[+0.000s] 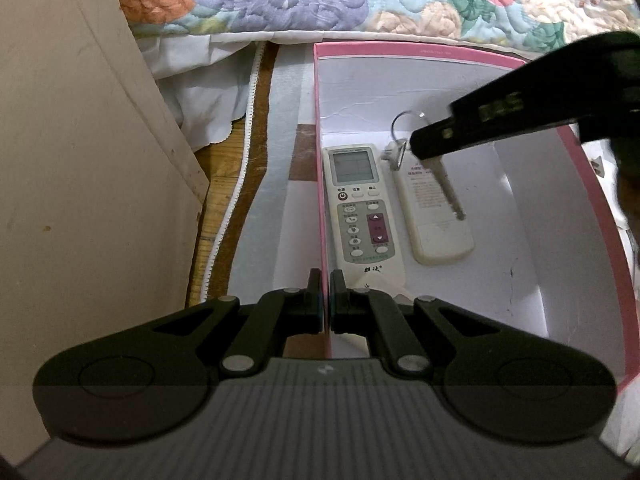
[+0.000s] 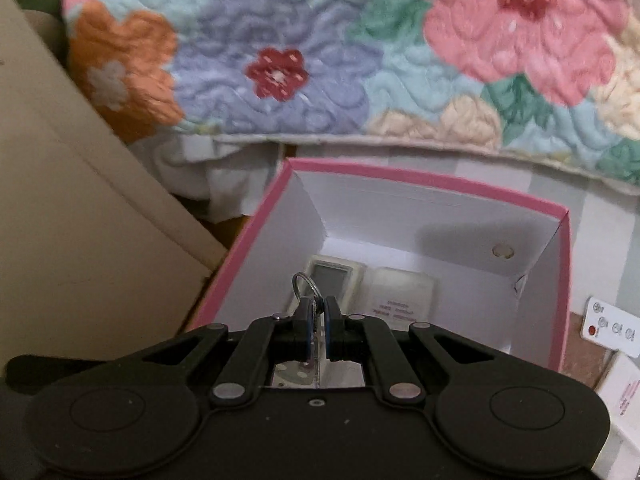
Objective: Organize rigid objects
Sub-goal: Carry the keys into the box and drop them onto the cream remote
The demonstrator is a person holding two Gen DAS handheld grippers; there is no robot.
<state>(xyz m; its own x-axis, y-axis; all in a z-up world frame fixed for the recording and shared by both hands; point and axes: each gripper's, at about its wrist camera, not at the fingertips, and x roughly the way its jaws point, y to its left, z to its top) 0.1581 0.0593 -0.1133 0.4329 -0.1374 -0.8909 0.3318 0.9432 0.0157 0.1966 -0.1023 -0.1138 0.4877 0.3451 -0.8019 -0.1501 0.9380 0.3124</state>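
Note:
A pink-rimmed white box (image 1: pixel 400 50) (image 2: pixel 420 178) stands open on the floor. Two white remotes lie side by side in it: one face up (image 1: pixel 360 208) (image 2: pixel 332 274), one face down (image 1: pixel 434 220) (image 2: pixel 404 292). My left gripper (image 1: pixel 326 280) is shut on the box's left wall, which runs up between its fingers. My right gripper (image 2: pixel 319 306) (image 1: pixel 418 146) hangs over the inside of the box, shut on a bunch of keys (image 1: pixel 448 188). The key ring (image 2: pixel 304 284) (image 1: pixel 404 124) sticks out past the fingertips, and one key dangles above the face-down remote.
A floral quilt (image 1: pixel 320 0) (image 2: pixel 360 60) hangs over the bed edge behind the box. Beige furniture (image 1: pixel 80 160) (image 2: pixel 80 220) stands close on the left. A small white remote (image 2: pixel 612 326) and a white carton (image 2: pixel 624 396) lie outside the box on the right.

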